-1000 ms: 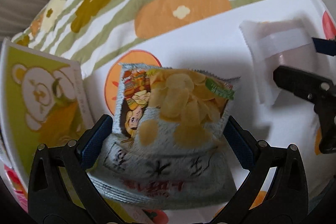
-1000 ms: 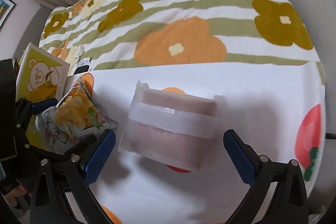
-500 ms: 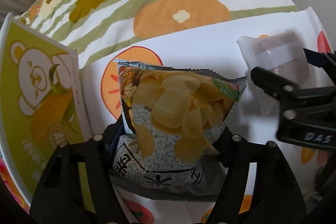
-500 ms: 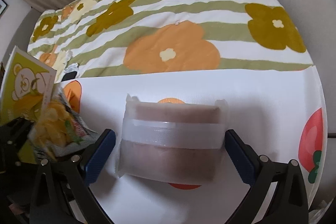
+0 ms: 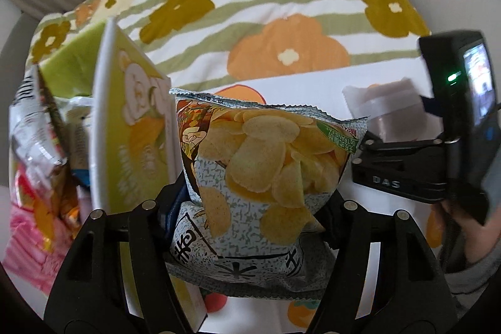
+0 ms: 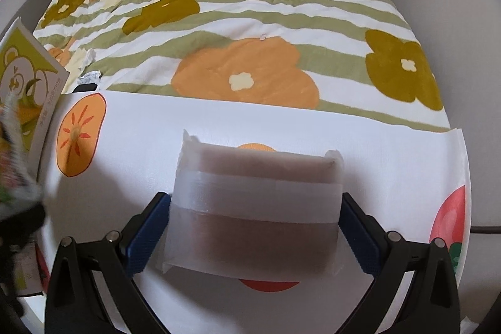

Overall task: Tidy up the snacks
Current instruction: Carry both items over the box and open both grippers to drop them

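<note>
— Lifted since the last frame: my left hand-held gripper [image 5: 250,208] has clamped the crinkly foil chip bag [image 5: 266,165] and raised it beside the bear-print box [image 5: 134,127].

— And the right?

— My right hand-held gripper [image 6: 255,224] stands wide around the frosted snack pack [image 6: 255,208] on the smooth white worktop [image 6: 391,152]; whether its pads touch, I can't tell. Open room ahead, then the floral quilt [image 6: 250,30].

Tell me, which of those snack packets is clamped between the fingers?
The grey potato chip bag, squeezed by the left gripper. The frosted brown packet only lies between the right gripper's fingers; other packets sit in the yellow bear box.
</note>
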A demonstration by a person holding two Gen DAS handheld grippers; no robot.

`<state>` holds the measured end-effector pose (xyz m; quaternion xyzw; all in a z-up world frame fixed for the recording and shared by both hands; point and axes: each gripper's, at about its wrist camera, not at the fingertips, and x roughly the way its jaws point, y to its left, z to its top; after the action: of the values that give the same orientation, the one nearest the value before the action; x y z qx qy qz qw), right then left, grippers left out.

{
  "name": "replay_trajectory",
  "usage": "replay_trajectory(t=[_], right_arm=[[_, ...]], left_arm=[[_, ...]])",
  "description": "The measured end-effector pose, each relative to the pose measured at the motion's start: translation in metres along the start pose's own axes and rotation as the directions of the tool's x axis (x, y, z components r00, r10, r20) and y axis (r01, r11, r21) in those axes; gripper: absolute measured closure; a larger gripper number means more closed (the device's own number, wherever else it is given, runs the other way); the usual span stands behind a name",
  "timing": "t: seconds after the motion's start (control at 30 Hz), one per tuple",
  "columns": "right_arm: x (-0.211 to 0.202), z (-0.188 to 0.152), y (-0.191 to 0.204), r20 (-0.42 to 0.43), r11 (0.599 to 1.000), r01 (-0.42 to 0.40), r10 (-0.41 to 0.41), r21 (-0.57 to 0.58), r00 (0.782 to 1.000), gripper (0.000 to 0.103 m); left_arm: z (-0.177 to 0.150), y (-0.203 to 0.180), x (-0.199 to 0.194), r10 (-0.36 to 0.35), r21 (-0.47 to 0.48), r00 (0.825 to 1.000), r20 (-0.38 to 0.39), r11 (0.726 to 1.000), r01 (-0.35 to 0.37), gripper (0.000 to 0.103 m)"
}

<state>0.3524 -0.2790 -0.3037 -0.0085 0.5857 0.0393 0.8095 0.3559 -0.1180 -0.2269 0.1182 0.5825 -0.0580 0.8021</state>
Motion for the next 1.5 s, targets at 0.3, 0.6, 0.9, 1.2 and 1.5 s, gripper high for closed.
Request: replay_trajectory(t=[0.3, 0.6, 0.9, 1.2, 1.5], right_arm=[[-0.016, -0.009, -0.006, 0.029, 0.999, -0.046, 0.046, 0.004, 0.999, 0.031], [-0.094, -0.015, 0.023, 0.136, 0.992, -0.124, 0.126, -0.028, 0.983, 0.031], [-0.199, -0.003, 0.121, 0.293, 0.961, -0.248, 0.273, -0.118, 0.916, 0.031], [-0.216, -0.005, 0.216, 0.309, 0.945, -0.292, 0.324, -0.147, 0.894, 0.031], [-0.210, -0.005, 0.252, 0.310, 0.961, -0.260, 0.276, -0.093, 0.910, 0.031]], left_arm=[[-0.017, 0.010, -0.050, -0.007, -0.051, 0.996, 0.093, 0.999, 0.012, 0.039], [-0.038, 0.066, -0.126, -0.028, -0.123, 0.970, 0.240, 0.991, 0.059, 0.039], [-0.059, 0.179, -0.165, 0.016, -0.171, 0.951, 0.309, 0.985, 0.039, 0.039], [-0.061, 0.275, -0.131, 0.006, -0.174, 0.965, 0.262, 0.984, 0.041, 0.038], [-0.061, 0.295, -0.109, -0.031, -0.112, 0.966, 0.258, 0.992, 0.062, 0.000]])
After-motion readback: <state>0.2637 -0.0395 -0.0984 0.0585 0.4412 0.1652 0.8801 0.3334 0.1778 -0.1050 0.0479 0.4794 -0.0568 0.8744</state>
